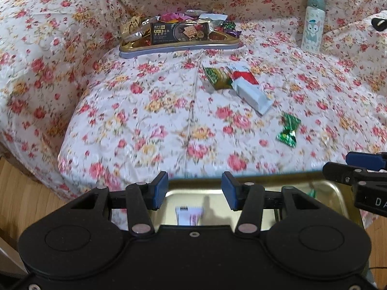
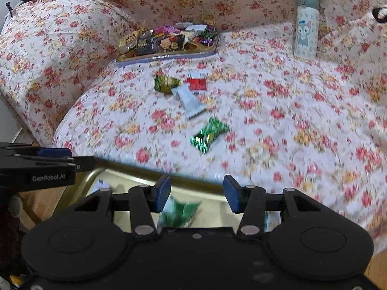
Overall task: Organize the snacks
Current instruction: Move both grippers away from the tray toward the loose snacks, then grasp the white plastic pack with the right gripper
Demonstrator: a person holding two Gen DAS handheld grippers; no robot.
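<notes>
Surface: a sofa (image 1: 169, 111) draped in a white cover printed with red and yellow flowers, its seat cushion rounded and a seam running down the middle.
Backrest and armrest: the same floral cloth rose behind the seat and over the arm on the left of both views.
Floor: light wooden boards (image 1: 21, 193) showed below the cushion's front edge.
Full tray: a shallow gold tin (image 1: 179, 44) sat at the back of the seat against the backrest, heaped with wrapped snacks, a dark biscuit pack (image 1: 180, 32) lying across the front of the pile.
Loose snacks: a green-and-gold packet (image 1: 216, 78) lay mid-seat, touching a white-and-red packet (image 1: 249, 88); a shiny green candy (image 1: 289, 130) lay apart from them, nearer the front edge.
Bottle: a pale flask with a cartoon cat (image 1: 312, 24) stood upright at the back right of the seat.
Near tray: a second gold tray (image 1: 336, 191) was at the cushion's front edge under both grippers; a white wrapper (image 1: 189, 215) and a green wrapper (image 2: 180, 213) lay inside it.
Left gripper (image 1: 194, 191): jaws part-way apart around the tray's far rim; whether the pads pressed on it I could not tell.
Right gripper (image 2: 197, 193): the same pose, further along that rim, grip likewise unclear.
</notes>
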